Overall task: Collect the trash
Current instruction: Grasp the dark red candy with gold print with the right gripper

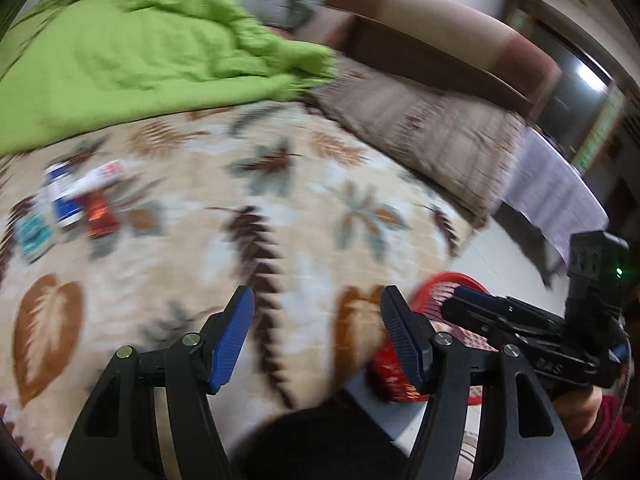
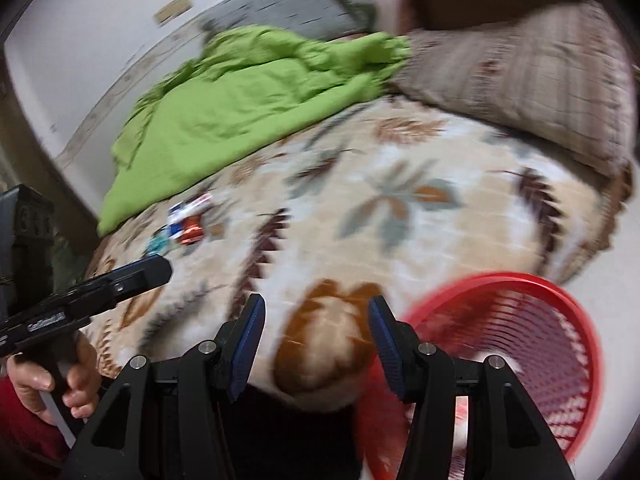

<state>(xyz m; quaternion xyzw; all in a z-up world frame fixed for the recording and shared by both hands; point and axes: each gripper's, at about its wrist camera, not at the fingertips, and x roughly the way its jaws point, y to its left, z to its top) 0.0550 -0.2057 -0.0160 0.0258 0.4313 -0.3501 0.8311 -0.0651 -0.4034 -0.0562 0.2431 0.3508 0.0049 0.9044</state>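
Note:
Several small wrappers lie together on the leaf-patterned bedspread [image 1: 280,184]: a blue-and-white one [image 1: 66,196], a shiny red one [image 1: 100,214] and a teal one [image 1: 34,236]. The right wrist view shows the same blue-and-white [image 2: 182,216], red [image 2: 192,234] and teal [image 2: 156,246] pieces, far ahead on the left. A red mesh basket [image 2: 500,280] stands on the floor beside the bed, its rim [image 1: 444,282] just right of my left fingers. My left gripper [image 1: 317,304] and right gripper [image 2: 317,312] both hover open over the bedspread's near edge, with nothing between their blue pads.
A crumpled green blanket [image 1: 140,52] covers the far left of the bed. A brown striped pillow [image 1: 432,132] and a wooden headboard [image 1: 440,40] lie to the right. A grey pillow [image 2: 288,12] rests against the wall. A hand [image 2: 76,384] holds the left gripper's handle.

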